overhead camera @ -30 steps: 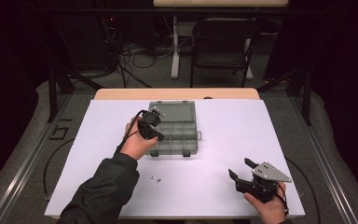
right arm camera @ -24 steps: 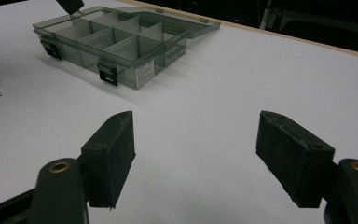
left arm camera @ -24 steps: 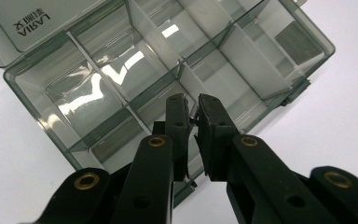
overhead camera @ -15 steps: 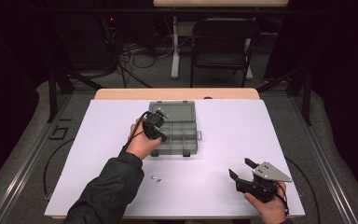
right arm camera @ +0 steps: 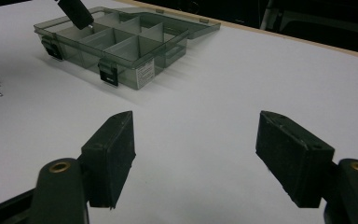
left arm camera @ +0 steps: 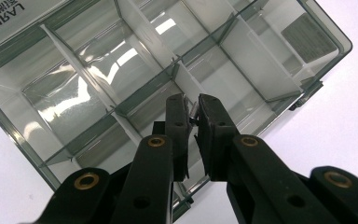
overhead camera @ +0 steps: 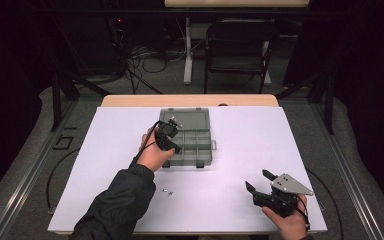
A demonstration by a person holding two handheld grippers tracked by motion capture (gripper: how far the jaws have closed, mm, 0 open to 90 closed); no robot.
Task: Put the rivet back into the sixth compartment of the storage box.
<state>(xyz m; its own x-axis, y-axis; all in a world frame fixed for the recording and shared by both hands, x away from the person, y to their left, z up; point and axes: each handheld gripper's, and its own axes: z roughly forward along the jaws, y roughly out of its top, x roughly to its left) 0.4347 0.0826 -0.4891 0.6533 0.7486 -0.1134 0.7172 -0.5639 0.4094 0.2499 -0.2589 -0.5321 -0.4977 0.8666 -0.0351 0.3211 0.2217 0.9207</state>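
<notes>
Left gripper [left arm camera: 193, 109] fingers pinch small screw [left arm camera: 192, 108] over organizer box [left arm camera: 307, 28]; right gripper [right arm camera: 196, 144] fingers wide.

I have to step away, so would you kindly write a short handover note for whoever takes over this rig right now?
Left gripper: shut on a small screw, held over a compartment of the open organizer box.
Right gripper: open, holding nothing, resting on the white table near its right front corner.
Loose screws: a few lie on the table in front of the box.
Done: one screw picked up and brought over the box.
Left: probably release it into a compartment, then fetch the remaining screws.
</notes>
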